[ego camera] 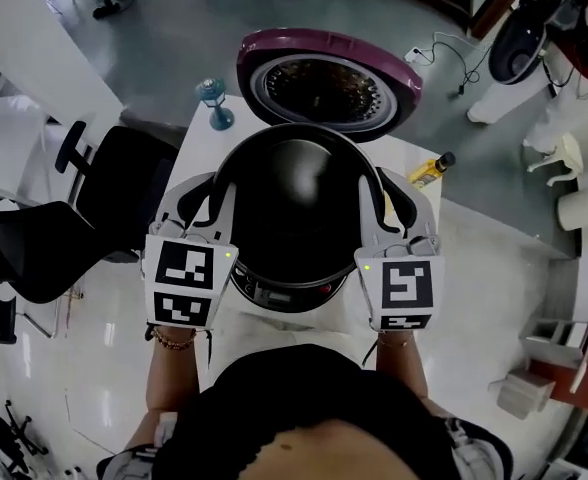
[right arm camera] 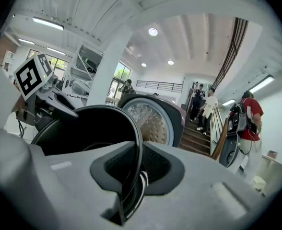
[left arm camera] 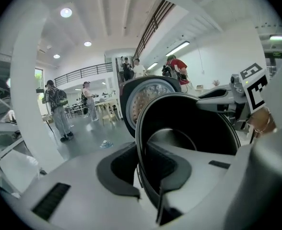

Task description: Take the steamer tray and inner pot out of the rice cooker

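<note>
1. My left gripper (left arm camera: 143,166) is clamped on the left rim of the inner pot (ego camera: 299,193). The thin rim wall sits between the two dark pads, one pad inside the pot and one outside.
2. My right gripper (right arm camera: 136,169) is clamped the same way on the opposite rim. I judge one grip per side is there to keep the wide pot level and stop it swinging.
3. The pot is held between the two grippers, mouth up, directly over the rice cooker (ego camera: 279,293). Only the cooker's front panel shows under the pot's near edge.
4. The pot looks raised out of the cooker. I can't tell whether its bottom is fully clear of the body.
5. The lid (ego camera: 329,83) is swung fully open behind the pot, with its perforated inner plate facing it, which leaves a straight way up for the lift.
6. The pot's interior is black and looks empty. I see no steamer tray in any view, so I judge this is the pot step.
7. Both grips are on a thin rim, so tilt or slip is the risk. I'd keep the two hands at the same height.
8. The cooker stands on a white desk (ego camera: 209,143) with free surface to its left. A yellow bottle (ego camera: 429,171) lies at the right edge, near the right gripper, so I'd avoid that side when setting the pot down.
</note>
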The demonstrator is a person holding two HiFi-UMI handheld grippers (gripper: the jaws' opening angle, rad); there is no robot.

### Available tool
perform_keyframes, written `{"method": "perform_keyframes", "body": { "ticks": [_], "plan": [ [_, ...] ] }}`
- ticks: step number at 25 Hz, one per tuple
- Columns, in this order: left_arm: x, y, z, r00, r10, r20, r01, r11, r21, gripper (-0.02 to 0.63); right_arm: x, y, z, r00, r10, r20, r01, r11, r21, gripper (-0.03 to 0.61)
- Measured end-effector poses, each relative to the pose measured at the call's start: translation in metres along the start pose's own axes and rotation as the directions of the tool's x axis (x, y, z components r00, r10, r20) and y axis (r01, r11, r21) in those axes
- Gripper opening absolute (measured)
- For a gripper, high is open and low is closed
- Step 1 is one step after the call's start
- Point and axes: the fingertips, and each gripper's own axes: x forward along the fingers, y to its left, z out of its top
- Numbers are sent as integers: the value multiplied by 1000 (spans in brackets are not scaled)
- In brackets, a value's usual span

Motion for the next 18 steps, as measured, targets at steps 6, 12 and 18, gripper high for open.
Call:
{"method": "perform_keyframes", "body": {
  "ticks": [6,12,18],
  "plan": [
    [-55,24,-10,991,95,97,-87,993,-78,38,-19,44,31,987,69,147,-68,998,-13,51],
    [-94,78,-26,977,179,120,-168,981,-95,38,-10,100,79,954,124,274,-122,992,-24,48],
    [-116,133,-34,980,149,130,-135,985,-107,37,4,147,113,955,104,278,-109,994,5,46]
  ]
}}
